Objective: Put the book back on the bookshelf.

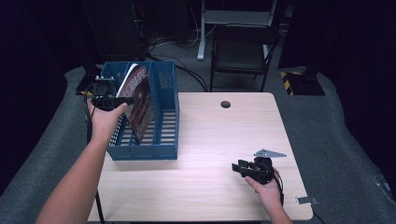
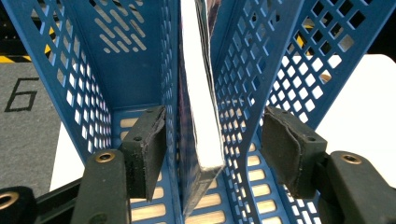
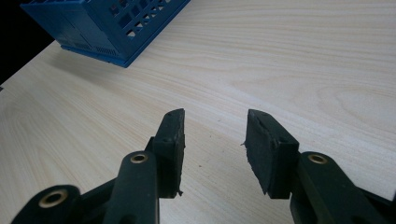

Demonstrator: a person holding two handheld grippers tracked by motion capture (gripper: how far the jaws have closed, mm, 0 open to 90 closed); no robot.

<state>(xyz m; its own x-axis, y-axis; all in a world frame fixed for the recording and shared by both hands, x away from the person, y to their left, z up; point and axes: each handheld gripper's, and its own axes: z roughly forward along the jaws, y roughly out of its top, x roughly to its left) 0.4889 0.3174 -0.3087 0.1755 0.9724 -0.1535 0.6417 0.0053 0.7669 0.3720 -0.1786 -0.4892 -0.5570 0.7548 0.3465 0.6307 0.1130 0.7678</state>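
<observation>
We see one blue file rack (image 1: 154,121) at the table's (image 1: 219,140) far left, with one magazine (image 1: 140,100) leaning in its middle slot. Our left gripper (image 2: 212,144) straddles the magazine, pads apart, not pressing. Near right, our right gripper (image 3: 215,140) hovers apart, holding nothing.

I see the pale wood counter (image 1: 219,135) with a small round dark hole (image 1: 225,104) near its far edge. Beyond that far edge stands a dark folding chair (image 1: 243,51) on the grey floor (image 1: 336,121), with a white metal stand (image 1: 236,18) behind it. A yellow-and-black striped block (image 1: 299,81) sits on the floor off the counter's far right corner, and a small metal tab (image 1: 306,200) juts from its near right corner.
</observation>
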